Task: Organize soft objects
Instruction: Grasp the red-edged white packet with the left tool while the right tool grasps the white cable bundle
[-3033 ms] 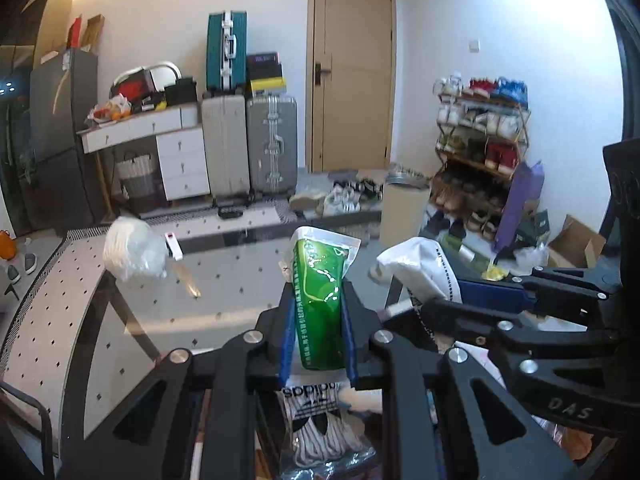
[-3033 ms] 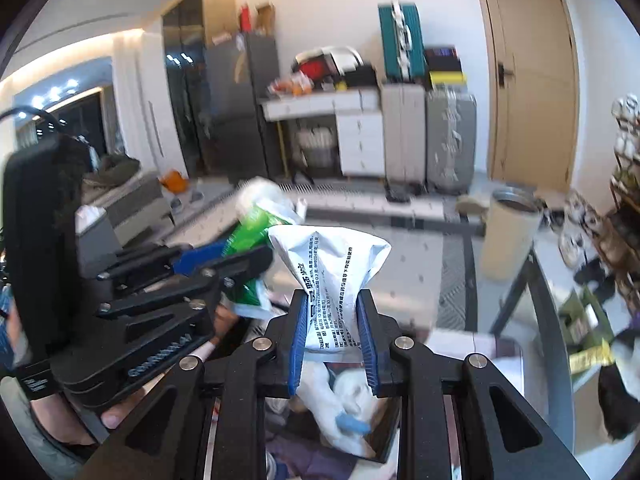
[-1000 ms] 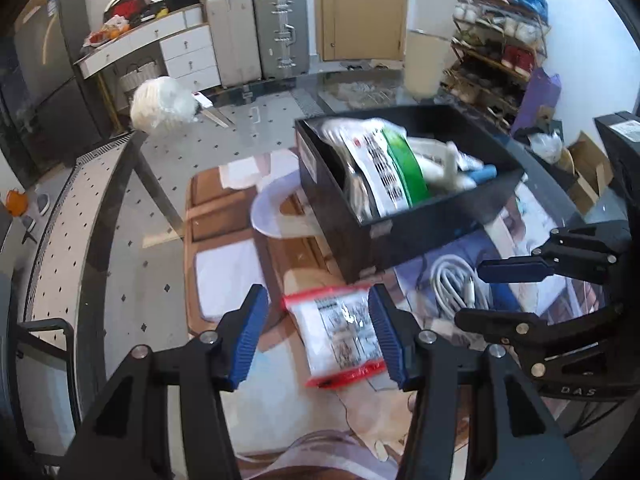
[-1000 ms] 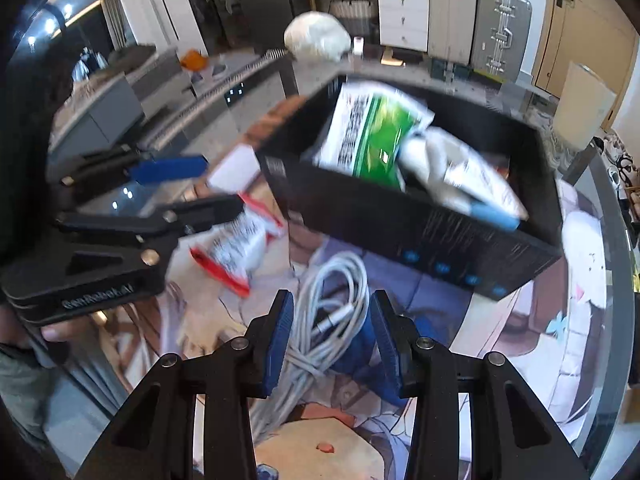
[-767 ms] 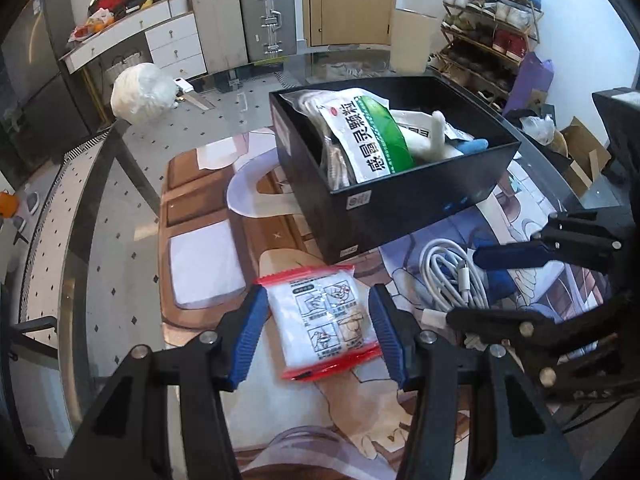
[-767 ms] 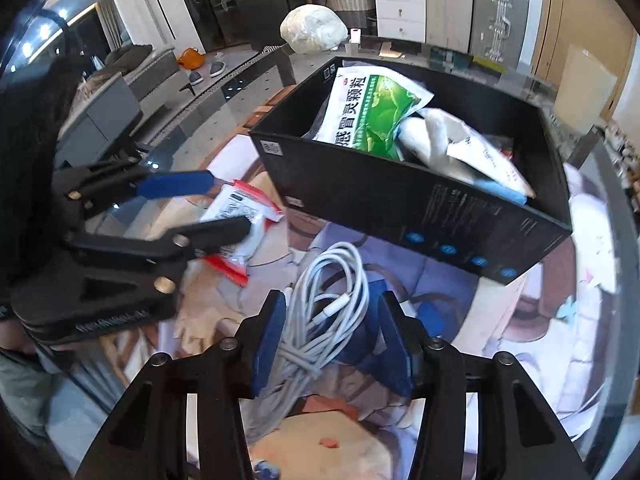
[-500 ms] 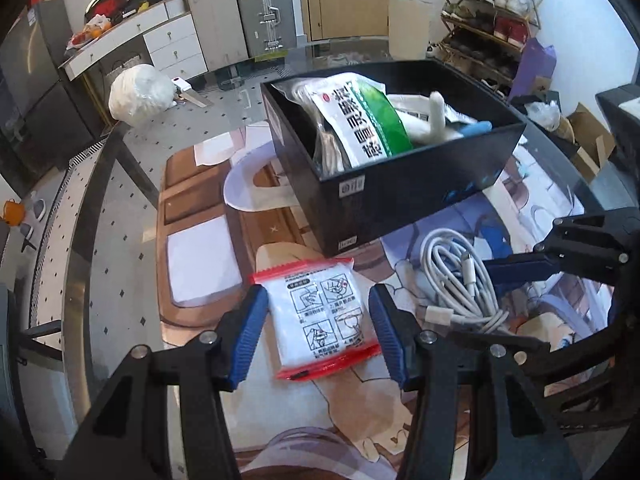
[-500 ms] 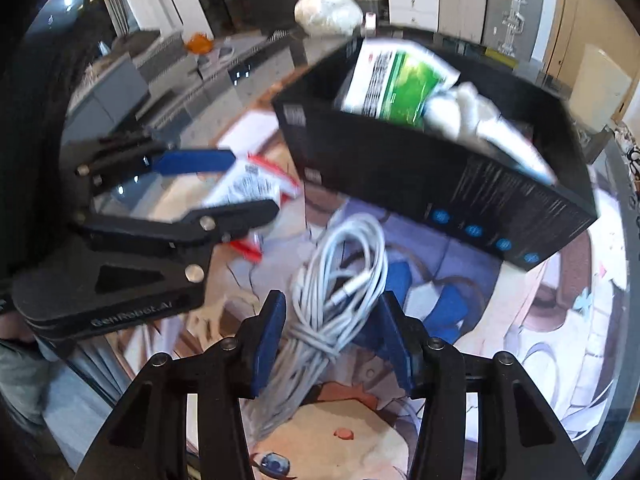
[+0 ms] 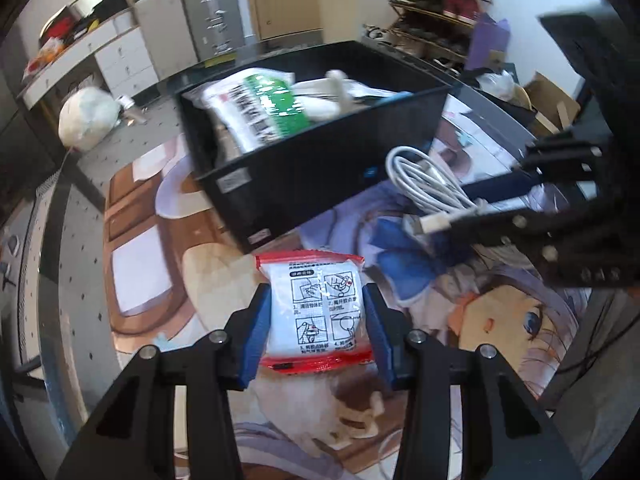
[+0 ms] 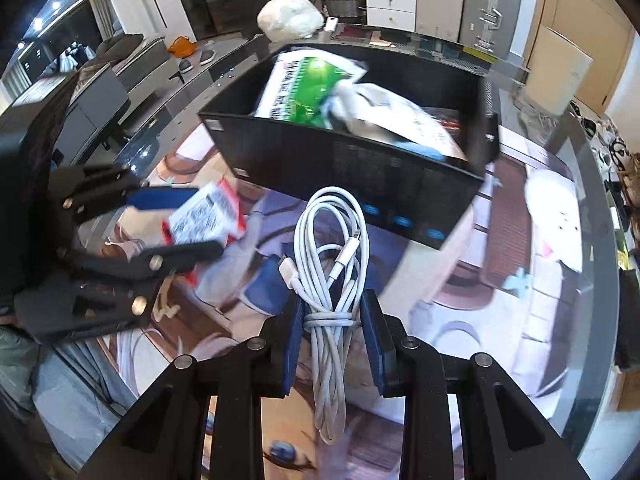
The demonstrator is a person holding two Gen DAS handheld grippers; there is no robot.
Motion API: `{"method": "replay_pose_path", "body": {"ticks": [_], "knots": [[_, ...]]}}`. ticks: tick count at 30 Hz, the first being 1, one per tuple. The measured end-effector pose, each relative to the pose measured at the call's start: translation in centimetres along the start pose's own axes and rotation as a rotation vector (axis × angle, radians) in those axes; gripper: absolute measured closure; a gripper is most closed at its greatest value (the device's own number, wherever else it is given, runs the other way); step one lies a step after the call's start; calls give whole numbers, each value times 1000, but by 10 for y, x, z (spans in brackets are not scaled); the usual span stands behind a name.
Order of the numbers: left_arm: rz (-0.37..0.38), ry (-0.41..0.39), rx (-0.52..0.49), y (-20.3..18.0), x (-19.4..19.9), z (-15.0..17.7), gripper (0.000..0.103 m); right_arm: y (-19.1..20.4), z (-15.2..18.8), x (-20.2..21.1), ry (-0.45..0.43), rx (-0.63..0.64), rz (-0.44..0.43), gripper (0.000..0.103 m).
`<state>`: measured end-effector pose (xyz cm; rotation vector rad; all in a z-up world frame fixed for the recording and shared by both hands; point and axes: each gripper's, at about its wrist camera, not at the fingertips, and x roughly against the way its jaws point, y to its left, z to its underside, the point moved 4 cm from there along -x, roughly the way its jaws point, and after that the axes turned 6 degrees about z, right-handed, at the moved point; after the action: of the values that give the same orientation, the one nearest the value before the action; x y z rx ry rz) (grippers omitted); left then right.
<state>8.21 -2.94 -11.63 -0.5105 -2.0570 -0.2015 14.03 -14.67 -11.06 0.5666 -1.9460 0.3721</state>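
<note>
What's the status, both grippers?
Left gripper: jaws just closed on red-edged sachet. Right gripper: jaws just closed on white cable bundle. Black box ahead, already holding packets; path looks clear.

Two tongs, the left tongs (image 9: 316, 316) and the right tongs (image 10: 331, 322), work over one counter (image 10: 576, 184). One black box (image 9: 320, 176) sits at 12 o'clock in both views, with one green-and-white packet (image 9: 264, 108) showing among several pale bags too jumbled to count. One red-edged sachet (image 9: 320, 312) lies at 6 o'clock in the left view. One coiled white cable (image 10: 332, 256) is at centre in the right view. One white bundle (image 10: 290, 18) rests at 11 o'clock.
</note>
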Motion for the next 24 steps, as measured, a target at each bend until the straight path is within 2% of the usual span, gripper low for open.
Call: {"method": "replay_pose_path", "body": {"ticks": [2,3,7,12,15,17,18,24], "knots": [[-11,-2,-16,-5,0,0,55,-5,1,0,8,-4,2,74],[-8,-3,-22,-6,0,0,50,-7,1,-2,15,-3,5,74],[-15,3,-22,-4,-2,1,48,-5,2,-11,37,13,12,72],[-29,34,-14,0,-10,5,46,4,0,-18,52,35,17,57],[-21,37,-5,0,-11,5,47,10,-3,-22,50,40,17,56],[-7,38,0,-1,-10,5,55,13,-4,-23,49,47,22,62],[-8,38,-3,-1,-10,5,56,12,-4,-24,49,48,22,74],[-16,31,-32,-7,-8,3,57,17,-2,-22,44,55,18,75]]}}
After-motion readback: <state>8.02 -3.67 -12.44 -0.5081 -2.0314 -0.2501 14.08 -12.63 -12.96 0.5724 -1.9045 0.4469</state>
